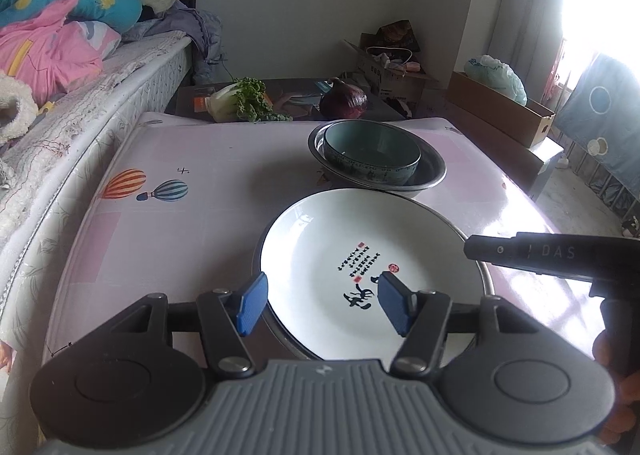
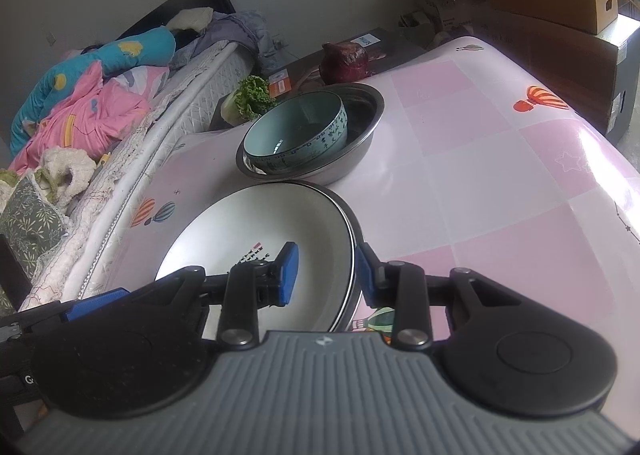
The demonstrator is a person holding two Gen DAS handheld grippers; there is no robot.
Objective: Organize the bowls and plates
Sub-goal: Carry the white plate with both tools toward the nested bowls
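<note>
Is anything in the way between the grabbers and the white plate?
No. The left gripper is open, its fingers either side of the near rim of the white plate. The right gripper straddles the plate's right rim, fingers apart. The blue bowl sits farther back in the metal basin.

My white plate [image 1: 360,255] looks glossy glazed ceramic, like the teal bowl [image 1: 370,153]; the basin [image 1: 430,171] under it is shiny metal, the tablecloth [image 1: 192,215] smooth glossy plastic
</note>
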